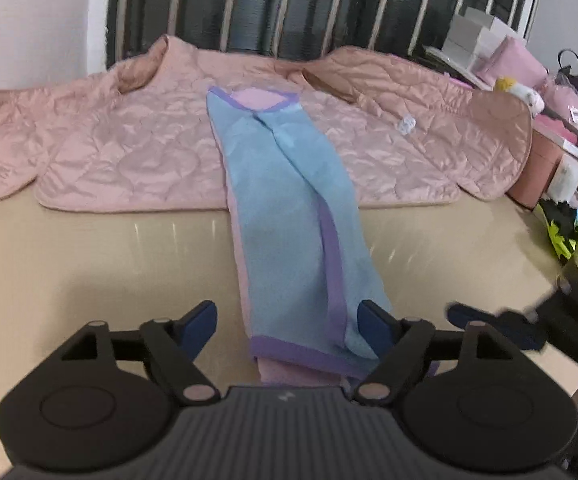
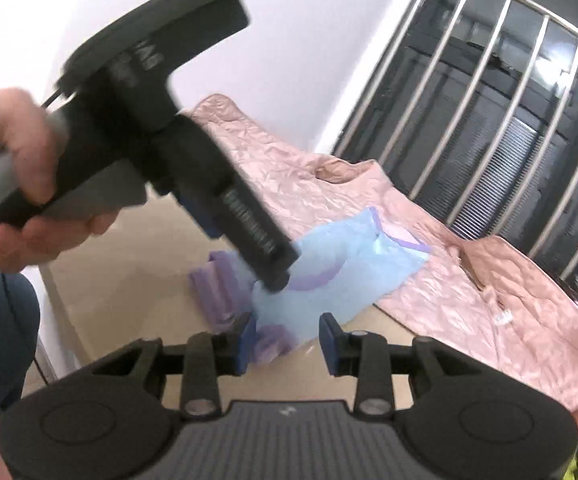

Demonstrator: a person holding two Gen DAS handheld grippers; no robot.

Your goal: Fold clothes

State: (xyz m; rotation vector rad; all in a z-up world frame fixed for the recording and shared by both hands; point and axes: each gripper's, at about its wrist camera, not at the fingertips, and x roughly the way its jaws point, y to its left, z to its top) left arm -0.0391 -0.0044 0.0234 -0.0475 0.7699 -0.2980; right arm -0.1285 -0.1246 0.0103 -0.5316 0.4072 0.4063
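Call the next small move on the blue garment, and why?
Probably bring the left gripper down onto the near purple hem of the blue garment and close. That garment lies in a long narrow strip across the pink quilted jacket and onto the table, not yet folded short. Both grippers look open and empty, the right gripper beside the same end.

We get bright, even indoor light, soft glare streaks on the table (image 1: pixel 89 248), fisheye bending near its edges, motion blur in the right-wrist view.
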